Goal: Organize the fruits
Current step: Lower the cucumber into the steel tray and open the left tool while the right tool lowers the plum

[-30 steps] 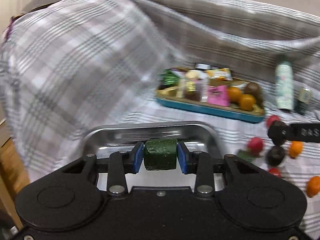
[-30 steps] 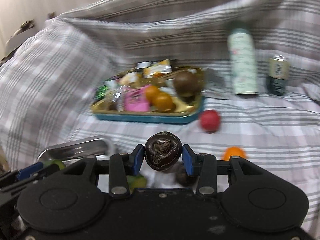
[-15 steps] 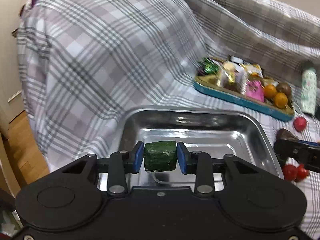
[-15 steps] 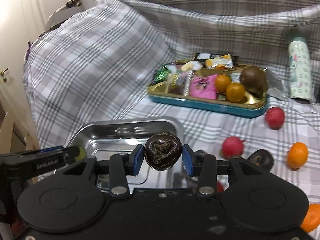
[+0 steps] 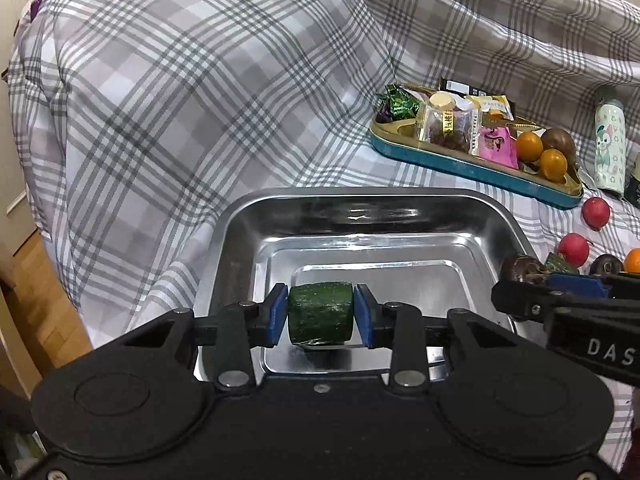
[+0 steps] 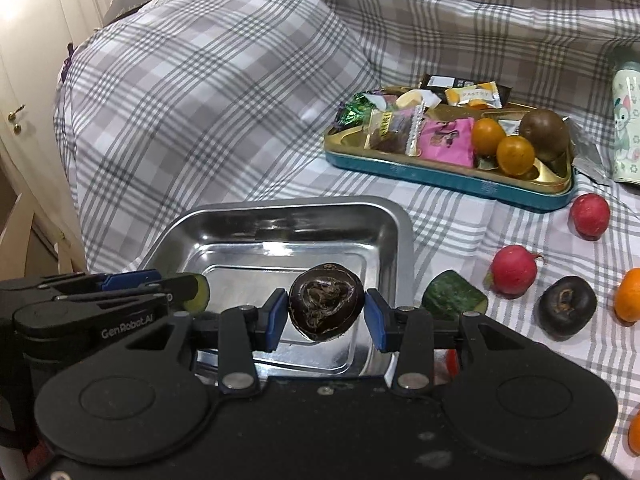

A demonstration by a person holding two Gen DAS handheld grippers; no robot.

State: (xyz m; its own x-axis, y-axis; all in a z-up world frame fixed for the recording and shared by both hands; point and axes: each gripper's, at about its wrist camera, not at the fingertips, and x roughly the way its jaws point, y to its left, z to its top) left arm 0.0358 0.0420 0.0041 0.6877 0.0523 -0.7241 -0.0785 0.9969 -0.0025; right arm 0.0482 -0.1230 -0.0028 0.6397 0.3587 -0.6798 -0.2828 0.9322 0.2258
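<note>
While both tools hung over the steel tray (image 5: 496,216), each had a piece of produce pinched between its blue pads. The left hand-held gripper (image 5: 320,318), low in the centre of its own view, was closed on a cucumber chunk (image 5: 320,314), the pads pressing its two cut ends so the green skin faced the camera. The right hand-held gripper (image 6: 326,316) was closed on a dark round fruit (image 6: 326,306), held at its widest sides with the wrinkled stem end facing the lens. Both pieces sat just above the tray floor, not touching it as far as could be told.

The cucumber chunk looked firm, wet and rather slick on the cut faces; a grip across the flat ends seemed sound, though hard squeezing could bruise it. The dark fruit appeared light, with a stiff rind, and being round it would likely roll once released, so it was best let go low.

On the plaid cloth (image 6: 200,100) at the right of the right view lay another cucumber piece (image 6: 454,296), two red fruits (image 6: 514,270), a second dark fruit (image 6: 566,306) and an orange (image 6: 629,294), apart from one another. A teal tin (image 6: 448,182) of snacks and fruit sat further back, upper right.
</note>
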